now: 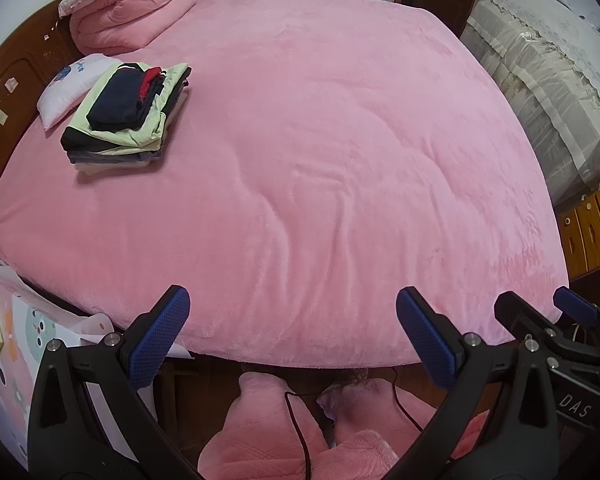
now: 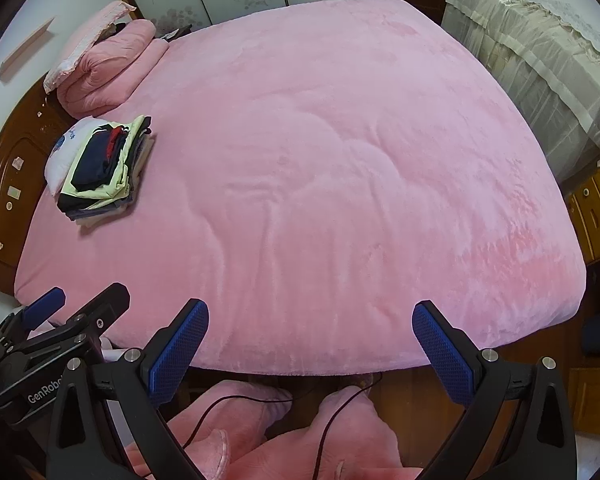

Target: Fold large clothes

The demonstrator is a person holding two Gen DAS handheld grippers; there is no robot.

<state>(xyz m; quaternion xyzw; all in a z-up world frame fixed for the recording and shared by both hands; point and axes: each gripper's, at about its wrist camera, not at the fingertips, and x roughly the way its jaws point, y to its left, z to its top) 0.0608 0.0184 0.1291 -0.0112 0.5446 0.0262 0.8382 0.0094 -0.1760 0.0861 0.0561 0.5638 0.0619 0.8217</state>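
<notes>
Left wrist view: the left gripper (image 1: 292, 336) hangs over the near edge of the pink bed cover (image 1: 320, 160), fingers spread wide with nothing between them. The stack of folded clothes (image 1: 128, 114) lies well apart, far forward and left of the fingertips, near the wooden headboard (image 1: 16, 80) and seemingly resting partly on a small white pillow (image 1: 66, 88). The right gripper (image 2: 310, 340) is likewise wide apart and empty beside it.
</notes>
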